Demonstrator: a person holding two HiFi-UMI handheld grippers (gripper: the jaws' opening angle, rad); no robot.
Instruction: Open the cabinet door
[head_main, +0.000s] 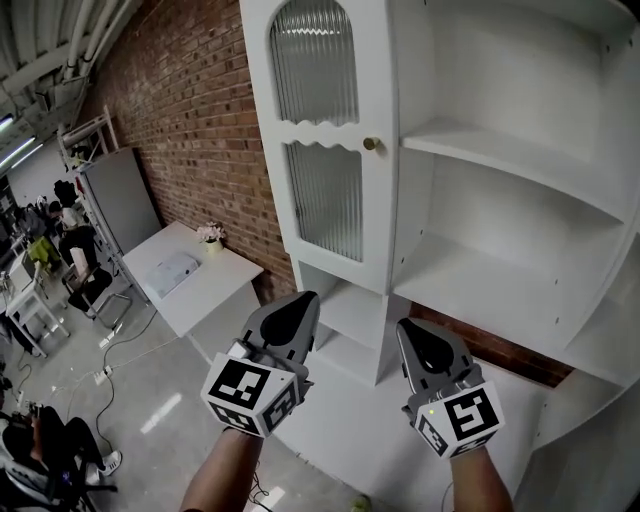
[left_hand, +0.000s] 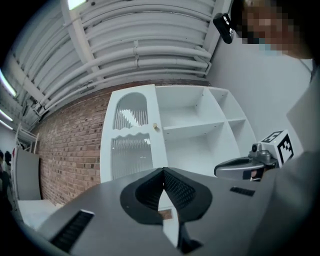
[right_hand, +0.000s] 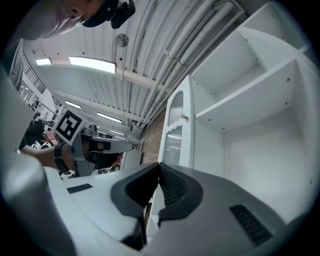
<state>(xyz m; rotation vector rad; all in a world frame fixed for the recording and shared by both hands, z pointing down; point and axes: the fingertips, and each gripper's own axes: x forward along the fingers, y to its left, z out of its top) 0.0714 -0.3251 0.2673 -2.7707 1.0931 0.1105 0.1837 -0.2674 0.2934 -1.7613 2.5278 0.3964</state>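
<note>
A tall white cabinet (head_main: 420, 190) stands against the brick wall. Its left door (head_main: 322, 140) has two ribbed glass panes and a small brass knob (head_main: 370, 143), and it lies flat against the cabinet front. To the right of the door, bare white shelves (head_main: 520, 165) show. My left gripper (head_main: 305, 300) and right gripper (head_main: 412, 328) hover side by side below the door, away from it, both shut and empty. The left gripper view has its tips (left_hand: 163, 172) meeting under the knob (left_hand: 155, 127). The right gripper's pads (right_hand: 159, 167) also meet.
A white desk (head_main: 200, 285) with a small flower pot (head_main: 211, 234) stands left of the cabinet by the brick wall (head_main: 190, 110). A grey locker (head_main: 120, 200), chairs and seated people fill the far left. Cables lie on the grey floor (head_main: 130, 350).
</note>
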